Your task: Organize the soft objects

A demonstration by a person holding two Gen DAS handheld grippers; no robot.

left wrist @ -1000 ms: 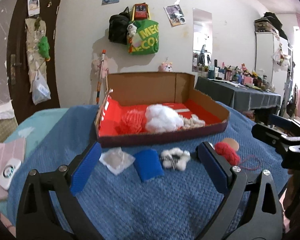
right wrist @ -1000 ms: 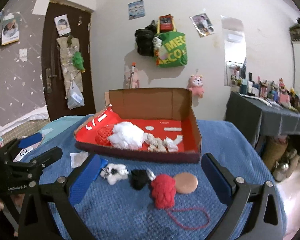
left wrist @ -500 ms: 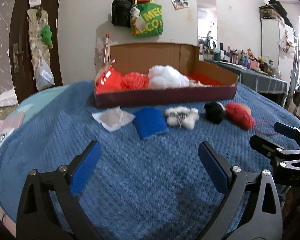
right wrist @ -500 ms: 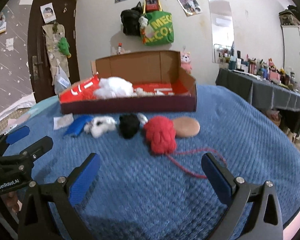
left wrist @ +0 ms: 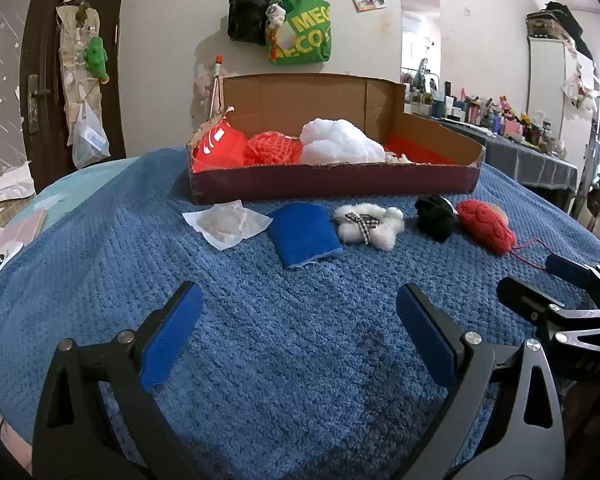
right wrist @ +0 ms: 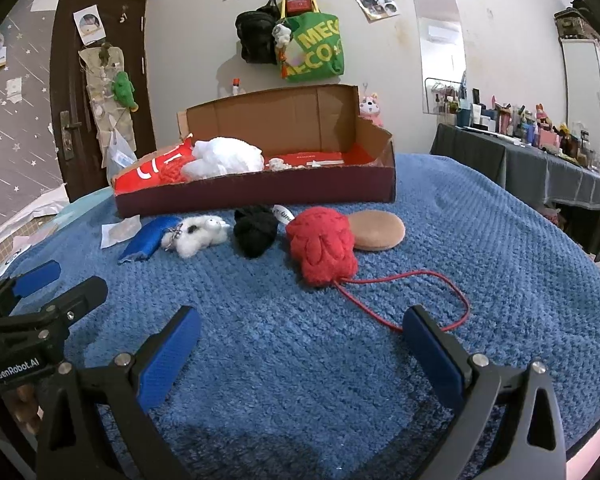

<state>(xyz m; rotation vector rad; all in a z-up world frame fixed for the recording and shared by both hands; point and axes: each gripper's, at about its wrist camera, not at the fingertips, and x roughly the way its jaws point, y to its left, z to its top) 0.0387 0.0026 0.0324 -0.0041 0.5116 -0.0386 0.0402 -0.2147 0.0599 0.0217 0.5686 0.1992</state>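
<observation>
A row of soft things lies on the blue blanket in front of a cardboard box point(left wrist: 332, 182) point(right wrist: 260, 196): a white tissue point(left wrist: 226, 224), a folded blue cloth point(left wrist: 304, 234) point(right wrist: 148, 238), a white fluffy toy point(left wrist: 368, 224) point(right wrist: 198, 234), a black knit piece point(left wrist: 436, 218) point(right wrist: 256, 230), a red knit pouch point(left wrist: 486, 230) point(right wrist: 322, 242) with a red cord point(right wrist: 420, 296), and a tan round pad point(right wrist: 376, 230). The box holds white point(left wrist: 340, 142) and orange-red point(left wrist: 272, 150) yarn things. My left gripper point(left wrist: 298, 336) and my right gripper point(right wrist: 300, 356) are open and empty, low over the blanket near its front.
The blanket point(left wrist: 260, 360) covers a rounded surface that drops off at the sides. A dark table point(right wrist: 540, 168) with many small items stands at the right. A door point(right wrist: 96, 92) is at the left, and bags point(left wrist: 296, 28) hang on the wall.
Both grippers have dropped lower and pulled back toward the front of the blanket, so the row of objects and the box now sit farther ahead. Both stayed open.
</observation>
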